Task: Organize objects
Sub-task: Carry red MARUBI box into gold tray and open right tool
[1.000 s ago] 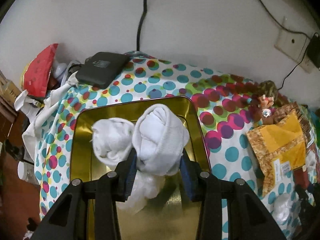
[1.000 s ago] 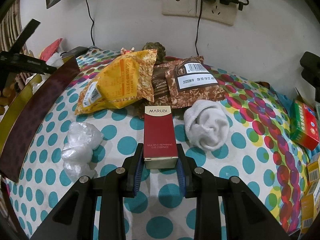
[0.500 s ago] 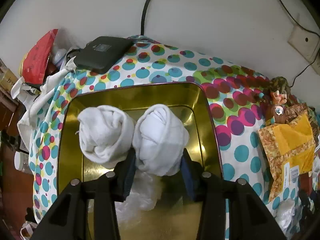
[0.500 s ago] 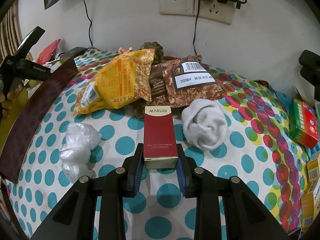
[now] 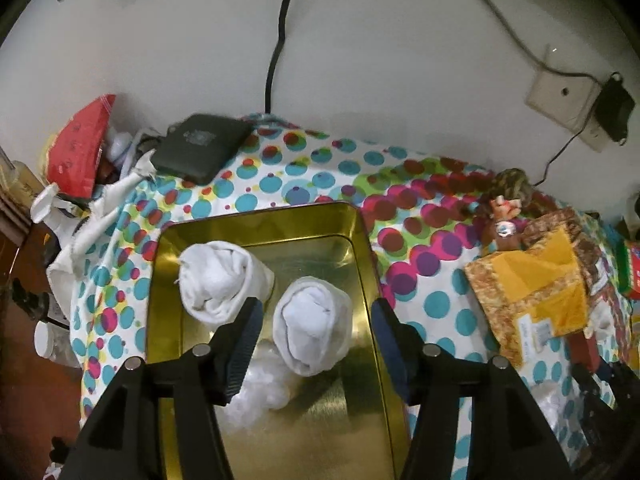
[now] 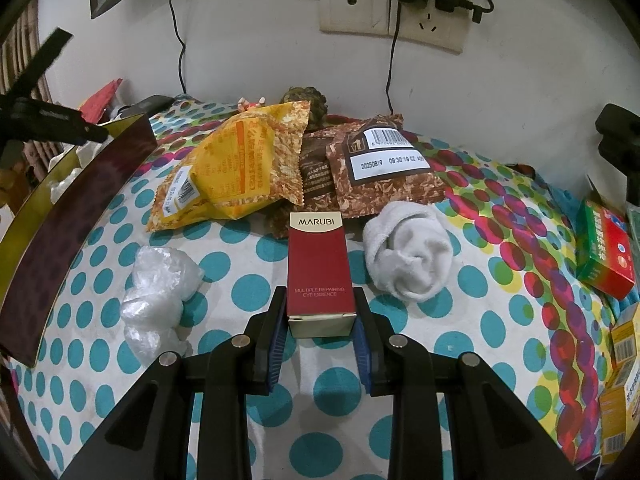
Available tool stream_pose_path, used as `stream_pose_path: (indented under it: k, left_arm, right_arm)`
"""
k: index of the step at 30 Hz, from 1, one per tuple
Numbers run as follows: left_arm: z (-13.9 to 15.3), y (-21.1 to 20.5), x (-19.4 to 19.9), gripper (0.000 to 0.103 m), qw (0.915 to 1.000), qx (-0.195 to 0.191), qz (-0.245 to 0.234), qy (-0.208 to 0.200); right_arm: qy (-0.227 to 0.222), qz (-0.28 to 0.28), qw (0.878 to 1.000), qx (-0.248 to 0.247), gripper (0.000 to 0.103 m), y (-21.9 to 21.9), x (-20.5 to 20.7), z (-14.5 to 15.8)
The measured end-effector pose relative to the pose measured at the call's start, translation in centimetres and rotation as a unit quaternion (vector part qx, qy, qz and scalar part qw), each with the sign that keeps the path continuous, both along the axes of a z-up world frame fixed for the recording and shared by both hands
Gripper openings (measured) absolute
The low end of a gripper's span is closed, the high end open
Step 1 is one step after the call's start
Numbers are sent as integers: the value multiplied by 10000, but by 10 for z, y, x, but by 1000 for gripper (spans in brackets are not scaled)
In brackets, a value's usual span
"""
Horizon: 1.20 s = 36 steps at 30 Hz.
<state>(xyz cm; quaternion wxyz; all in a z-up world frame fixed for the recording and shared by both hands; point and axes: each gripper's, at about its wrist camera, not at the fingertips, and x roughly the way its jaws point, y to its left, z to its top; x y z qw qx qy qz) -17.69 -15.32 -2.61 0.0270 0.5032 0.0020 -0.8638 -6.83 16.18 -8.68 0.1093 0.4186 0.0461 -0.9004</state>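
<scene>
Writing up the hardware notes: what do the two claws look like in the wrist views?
Both look alike. The left claw and right claw are matte black, angular linkage arms with silver round pivot pins. Each finger carries a dark blue ribbed pad. No cables, markings or sleeves show on either.

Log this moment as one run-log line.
left tongs: opening, clear of rolled white sock | sock: in gold metal tin | right tongs: shut on red MARUBI carton

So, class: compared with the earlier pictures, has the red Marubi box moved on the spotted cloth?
No. The red Marubi box lies beside the same teal dot, just below the brown snack bag, clamped in the right tool.
</scene>
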Motion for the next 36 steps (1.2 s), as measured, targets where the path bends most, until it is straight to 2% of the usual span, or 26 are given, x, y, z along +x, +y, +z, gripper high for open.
stream_pose_path:
  k: [4, 6, 12, 16, 22, 27, 36]
  left_arm:
    - [22, 9, 34, 58, 9988, -278, 9, 396]
    - [34, 15, 64, 58, 9973, -339, 24, 652]
    - [52, 24, 141, 59, 9946, -134, 46, 1029]
    - [54, 25, 178, 59, 9932, -80, 115, 1154]
    - [50, 29, 206, 59, 9918, -397, 122, 1205]
    - [43, 21, 216, 59, 9942, -114, 207, 1047]
    - [37, -3, 240, 59, 9931, -33, 468, 1074]
  right_arm:
    - [117, 16, 9999, -30, 28, 1, 2, 3]
    - [178, 17, 9998, -96, 28, 2, 3, 5]
    - [283, 39, 9988, -393, 28, 10, 5, 9]
    - [265, -20, 9991, -318, 28, 9, 5, 8]
    - [247, -18, 9995, -208, 28, -1, 12, 13]
    - [386, 226, 9990, -98, 28, -27, 24, 38]
    - [520, 993, 9935, -221, 28, -108, 29, 87]
